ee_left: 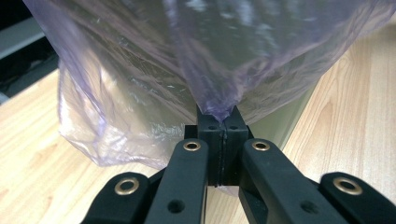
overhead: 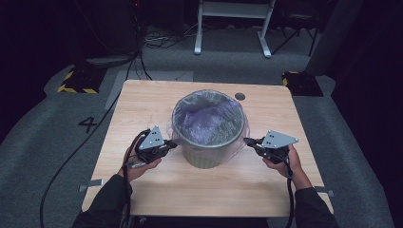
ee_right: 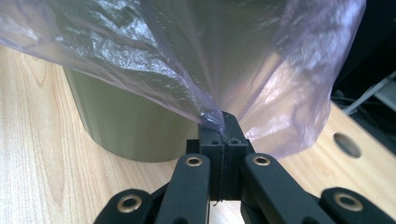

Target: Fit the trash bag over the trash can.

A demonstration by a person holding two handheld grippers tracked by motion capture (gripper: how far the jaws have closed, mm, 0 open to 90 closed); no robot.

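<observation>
Grippers left [overhead: 172, 144] and right [overhead: 248, 141] are each clamped on the purple bin liner's [overhead: 209, 116] overhang, either side of the green wastebasket [overhead: 205, 156] mid-table; next, probably lift both evenly to free it

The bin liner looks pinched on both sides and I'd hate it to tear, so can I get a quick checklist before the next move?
1. Left gripper shut on the bin liner: ok.
2. Right gripper shut on the liner's overhang: ok.
3. Bin upright on the table: ok.
4. Grips on opposite sides of the bin: ok.
5. Liner free of tears: cannot tell.
6. Bin contents: cannot tell.
</observation>
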